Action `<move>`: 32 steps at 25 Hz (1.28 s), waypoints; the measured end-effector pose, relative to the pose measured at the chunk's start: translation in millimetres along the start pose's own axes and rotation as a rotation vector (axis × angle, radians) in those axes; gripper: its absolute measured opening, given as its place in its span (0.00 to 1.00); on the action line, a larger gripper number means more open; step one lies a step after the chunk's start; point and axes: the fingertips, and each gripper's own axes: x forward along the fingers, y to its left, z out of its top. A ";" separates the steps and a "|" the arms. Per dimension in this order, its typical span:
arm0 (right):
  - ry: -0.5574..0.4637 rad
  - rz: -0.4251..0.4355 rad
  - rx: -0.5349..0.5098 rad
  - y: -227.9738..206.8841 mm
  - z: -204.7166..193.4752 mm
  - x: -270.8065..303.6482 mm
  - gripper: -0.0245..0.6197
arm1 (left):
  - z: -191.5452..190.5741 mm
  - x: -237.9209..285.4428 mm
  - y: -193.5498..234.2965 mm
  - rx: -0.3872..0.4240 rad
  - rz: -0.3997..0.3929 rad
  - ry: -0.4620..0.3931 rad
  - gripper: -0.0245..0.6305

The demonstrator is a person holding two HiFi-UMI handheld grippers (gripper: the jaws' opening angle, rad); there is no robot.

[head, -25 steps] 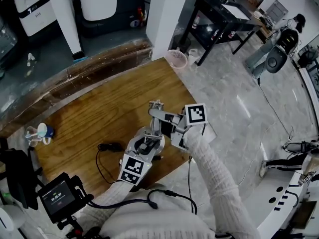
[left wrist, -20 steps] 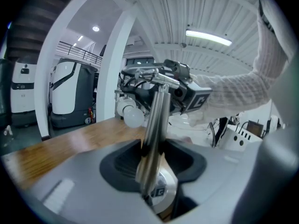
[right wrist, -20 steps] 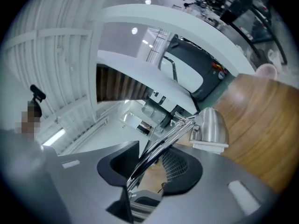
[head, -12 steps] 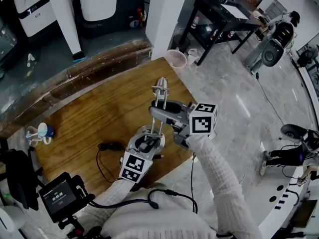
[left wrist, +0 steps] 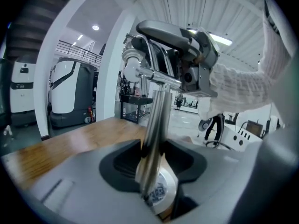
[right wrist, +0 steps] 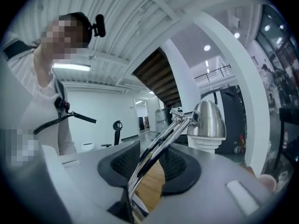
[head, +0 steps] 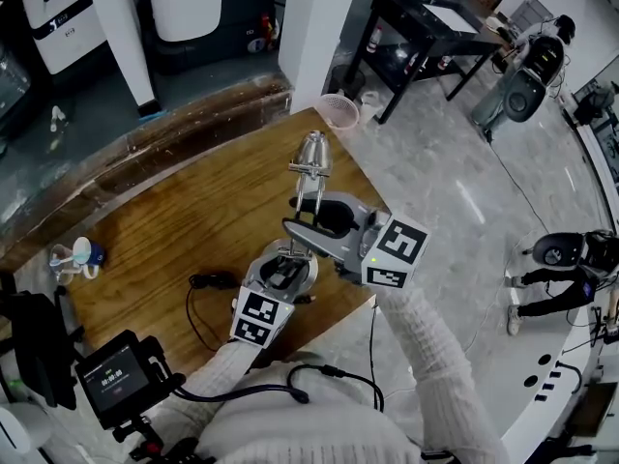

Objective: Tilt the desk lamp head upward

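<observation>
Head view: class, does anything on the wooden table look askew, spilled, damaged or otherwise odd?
Nothing looks spilled or broken. The desk lamp stands upright on the wooden table, its post in the left gripper's jaws and its arm in the right gripper's. A black cable lies loosely looped beside it.

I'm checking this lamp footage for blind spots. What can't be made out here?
Foot of the lamp post: head view, the left gripper covers it.
Ends of the black cord: head view, hidden by that gripper and the sleeve.
Print on the small screen: head view, too small.
</observation>
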 end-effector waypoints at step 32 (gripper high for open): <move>-0.033 -0.094 -0.611 42.5 -5.9 -8.5 0.26 | -2.6 7.9 4.2 -0.077 -0.007 0.000 0.30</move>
